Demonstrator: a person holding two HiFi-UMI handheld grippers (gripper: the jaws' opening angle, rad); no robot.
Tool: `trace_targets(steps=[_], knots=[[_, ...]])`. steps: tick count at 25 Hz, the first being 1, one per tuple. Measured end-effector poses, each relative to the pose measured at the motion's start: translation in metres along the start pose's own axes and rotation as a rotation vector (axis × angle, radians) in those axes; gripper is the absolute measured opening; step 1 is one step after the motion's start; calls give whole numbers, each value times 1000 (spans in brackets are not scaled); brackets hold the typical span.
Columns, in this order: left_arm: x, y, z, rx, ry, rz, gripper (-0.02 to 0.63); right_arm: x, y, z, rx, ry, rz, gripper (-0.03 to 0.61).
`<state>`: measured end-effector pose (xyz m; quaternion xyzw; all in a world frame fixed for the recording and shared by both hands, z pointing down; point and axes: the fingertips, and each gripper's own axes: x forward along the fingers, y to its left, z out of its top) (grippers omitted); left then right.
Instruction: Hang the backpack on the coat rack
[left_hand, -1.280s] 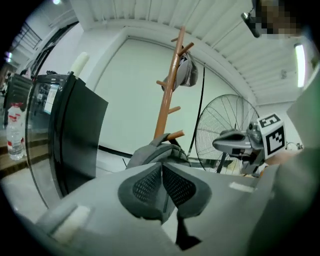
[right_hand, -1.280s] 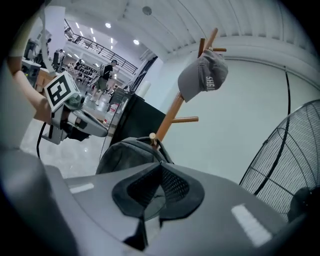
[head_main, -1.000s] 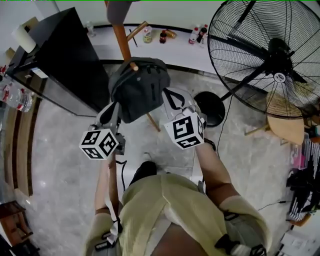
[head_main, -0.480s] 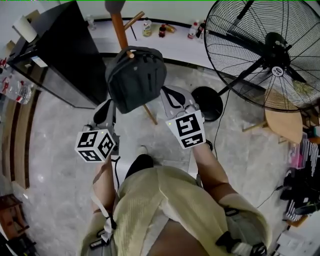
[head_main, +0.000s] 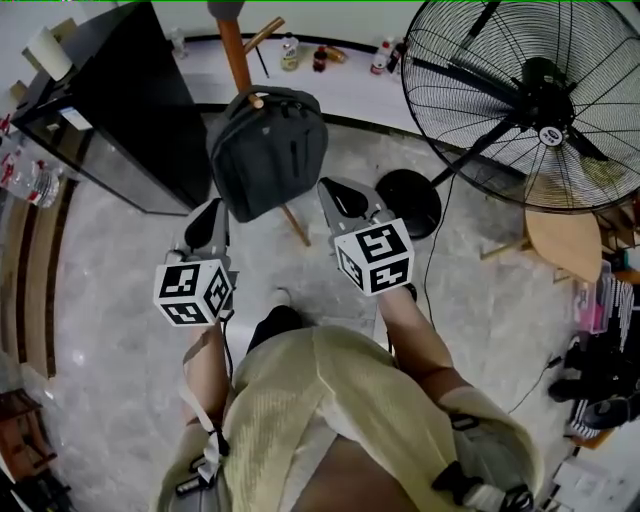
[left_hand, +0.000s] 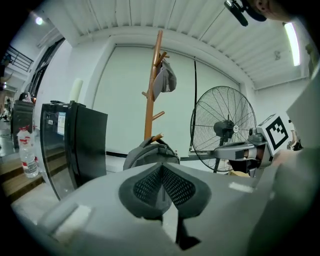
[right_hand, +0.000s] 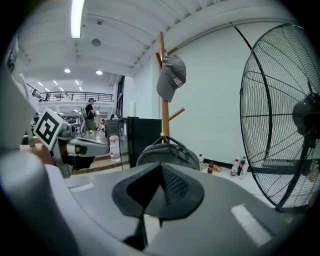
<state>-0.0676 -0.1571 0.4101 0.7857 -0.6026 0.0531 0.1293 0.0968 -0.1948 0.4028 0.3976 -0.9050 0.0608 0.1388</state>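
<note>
A dark grey backpack (head_main: 268, 150) hangs by its top handle from a low peg (head_main: 255, 100) of the wooden coat rack (head_main: 232, 50). It touches neither gripper. My left gripper (head_main: 208, 222) is just below its lower left corner, shut and empty. To the bag's lower right, my right gripper (head_main: 340, 197) is shut with nothing in it. In the left gripper view the backpack (left_hand: 150, 152) shows beyond the closed pads of the left gripper (left_hand: 162, 171), with the rack (left_hand: 151, 90) rising behind. The right gripper view shows the backpack (right_hand: 167, 152) past the right gripper (right_hand: 161, 172).
A grey cap (right_hand: 172, 77) hangs high on the rack. A large black floor fan (head_main: 530, 100) stands at the right, its round base (head_main: 410, 200) near my right gripper. A black cabinet (head_main: 130, 110) is at the left. Bottles (head_main: 320, 55) line the far wall.
Both grippers have drawn back from the backpack toward the person and rolled. The bag, close against them a second ago, now hangs on the peg apart from them.
</note>
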Motion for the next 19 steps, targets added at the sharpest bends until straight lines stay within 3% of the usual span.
trace_targets(steps=[19], knots=[[11, -4, 14, 4, -38, -82, -6, -9, -10, -5, 69, 24, -24, 3]])
